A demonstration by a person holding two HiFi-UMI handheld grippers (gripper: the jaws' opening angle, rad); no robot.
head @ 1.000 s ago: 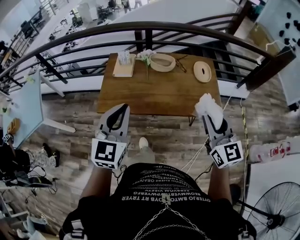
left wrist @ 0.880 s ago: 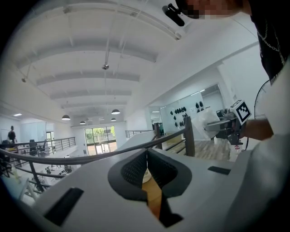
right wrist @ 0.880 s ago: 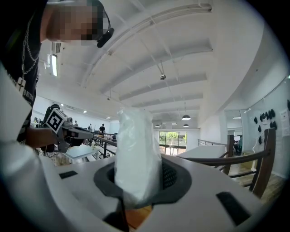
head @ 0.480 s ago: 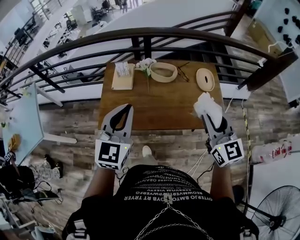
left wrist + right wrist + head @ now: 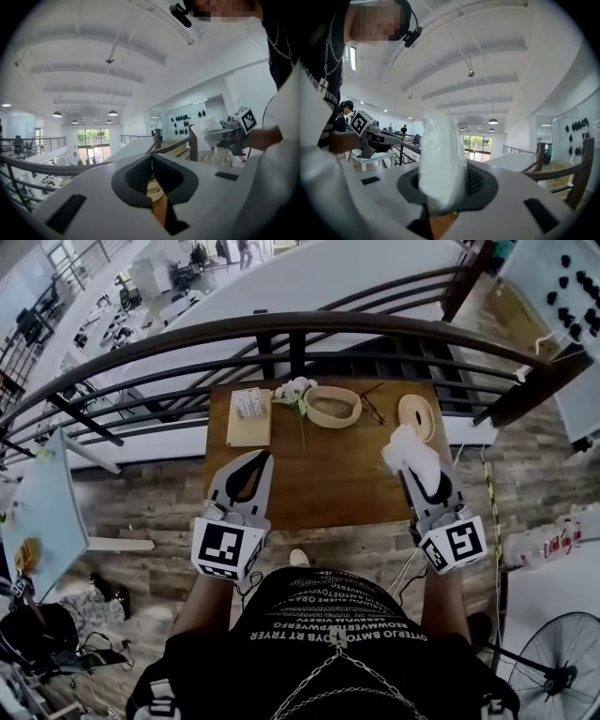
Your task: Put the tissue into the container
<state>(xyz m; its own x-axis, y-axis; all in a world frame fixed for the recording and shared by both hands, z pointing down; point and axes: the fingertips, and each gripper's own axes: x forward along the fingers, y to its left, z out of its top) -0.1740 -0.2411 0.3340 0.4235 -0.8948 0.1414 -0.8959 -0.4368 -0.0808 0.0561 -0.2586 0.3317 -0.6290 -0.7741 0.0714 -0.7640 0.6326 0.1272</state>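
Note:
A crumpled white tissue sticks up from my right gripper, which is shut on it above the right part of the wooden table. In the right gripper view the tissue fills the space between the jaws. The oval wooden container stands at the table's far edge, well ahead of both grippers. My left gripper hovers over the table's left part with its tips together and nothing in it. In the left gripper view its jaws meet, and the right gripper with the tissue shows to the right.
An oval wooden lid lies at the far right of the table, with glasses between it and the container. A flat pad with a small white box and white flowers sit at the far left. A dark curved railing runs behind the table.
The table has come nearer in the head view. Both grippers, earlier in front of its near edge, now hang over the tabletop. The tissue stays in the right gripper.

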